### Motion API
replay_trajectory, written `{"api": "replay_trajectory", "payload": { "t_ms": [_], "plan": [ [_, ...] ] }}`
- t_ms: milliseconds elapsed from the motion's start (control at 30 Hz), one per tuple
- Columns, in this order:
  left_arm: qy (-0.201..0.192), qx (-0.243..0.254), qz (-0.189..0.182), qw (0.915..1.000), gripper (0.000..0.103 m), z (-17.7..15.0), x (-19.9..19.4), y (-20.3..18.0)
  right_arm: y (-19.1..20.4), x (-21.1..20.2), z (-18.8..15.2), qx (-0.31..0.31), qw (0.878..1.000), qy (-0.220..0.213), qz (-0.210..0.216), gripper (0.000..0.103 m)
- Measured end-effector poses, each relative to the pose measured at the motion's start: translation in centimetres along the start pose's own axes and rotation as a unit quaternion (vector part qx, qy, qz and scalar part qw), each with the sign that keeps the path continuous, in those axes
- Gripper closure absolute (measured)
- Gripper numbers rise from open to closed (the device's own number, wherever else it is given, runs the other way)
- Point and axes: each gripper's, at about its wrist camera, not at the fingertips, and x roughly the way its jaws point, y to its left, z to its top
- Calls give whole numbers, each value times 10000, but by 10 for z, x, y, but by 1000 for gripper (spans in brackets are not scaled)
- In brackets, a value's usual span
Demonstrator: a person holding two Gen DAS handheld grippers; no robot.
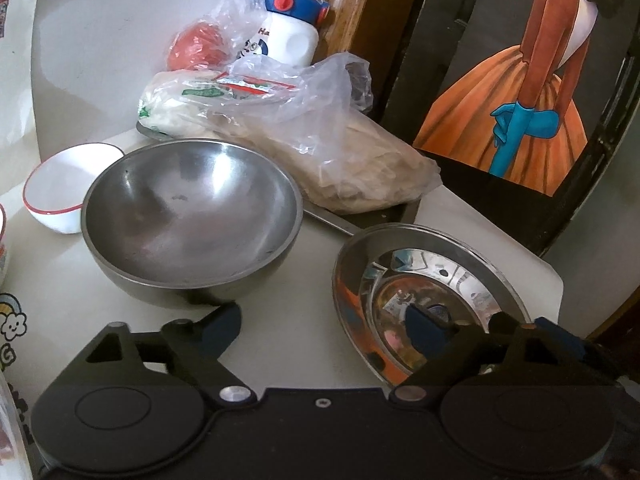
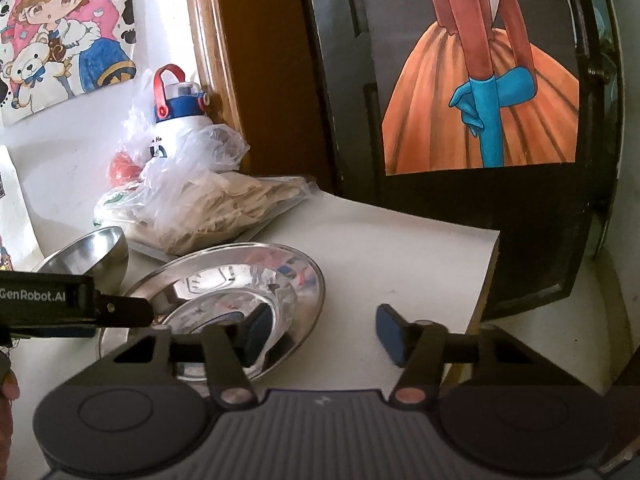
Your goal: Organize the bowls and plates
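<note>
A large steel bowl (image 1: 192, 220) stands on the white table, with a small white bowl with a red rim (image 1: 60, 192) to its left. A shiny steel plate (image 1: 424, 292) lies to the right of the steel bowl. My left gripper (image 1: 384, 328) is open, its left finger near the steel bowl's front and its right finger over the plate. In the right wrist view the plate (image 2: 240, 280) lies left of centre and the steel bowl (image 2: 100, 248) is behind it. My right gripper (image 2: 324, 332) is open, its left finger over the plate's near rim. The left gripper's finger (image 2: 120, 312) reaches in from the left.
Plastic bags of food (image 1: 280, 136) lie on a tray behind the bowls. A white bottle with a red and blue lid (image 1: 292, 28) and a red object (image 1: 196, 48) stand at the back. A dark door with a painted picture (image 1: 520, 92) borders the table's right edge (image 2: 484, 280).
</note>
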Motion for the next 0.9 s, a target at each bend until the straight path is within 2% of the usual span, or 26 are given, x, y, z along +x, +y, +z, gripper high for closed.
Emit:
{"api": "replay_trajectory", "payload": {
  "t_ms": [133, 233, 300, 433, 667, 900],
  "plan": [
    [20, -59, -102, 9999, 30, 2, 1, 0, 1, 1, 1, -24, 10000, 34, 70, 58],
    [40, -79, -170, 9998, 45, 4, 2, -2, 1, 1, 1, 0, 9999, 55, 128, 67],
    [45, -80, -209, 9997, 53, 4, 3, -2, 1, 1, 1, 32, 9999, 64, 148, 68],
    [59, -91, -273, 9996, 62, 3, 3, -3, 1, 1, 1, 104, 9997, 86, 223, 77],
    [69, -81, -438, 9990, 83, 2, 3, -6, 2, -3, -1, 196, 9995, 57, 245, 79],
    [12, -66, -456, 9989, 84, -2, -4, -7, 3, -12, -4, 226, 9994, 63, 237, 79]
  ]
}}
